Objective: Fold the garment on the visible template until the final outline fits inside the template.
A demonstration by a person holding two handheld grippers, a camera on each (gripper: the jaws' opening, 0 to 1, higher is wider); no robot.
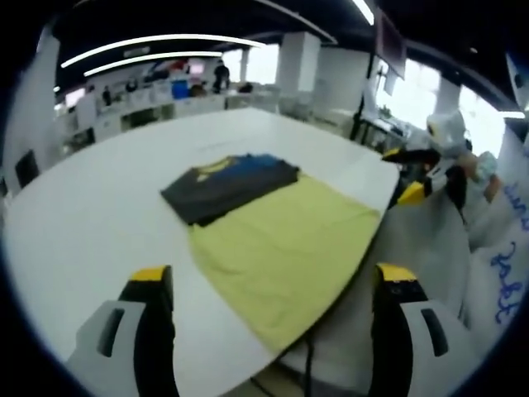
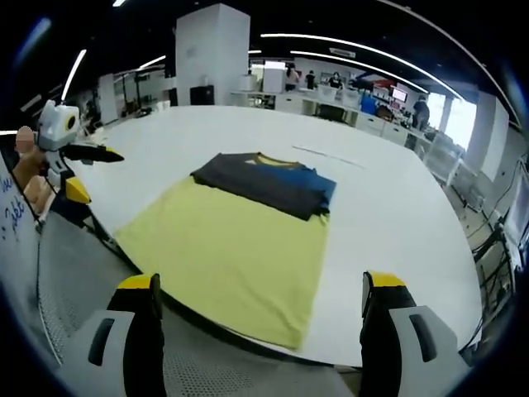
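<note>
The garment [image 1: 230, 184] looks light and limp to me, a soft knit that will sag and slide, so I'd pinch it at a folded edge or corner. It lies folded on the far end of the yellow template [image 1: 285, 252] on the table [image 1: 91, 215], well ahead of my left gripper [image 1: 277, 289] and right gripper [image 2: 263, 298], both with jaws spread and holding nothing.

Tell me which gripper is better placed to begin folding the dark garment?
Neither, clearly. The left gripper and right gripper both hang open off the white table, apart from the dark folded garment on the yellow mat.
</note>
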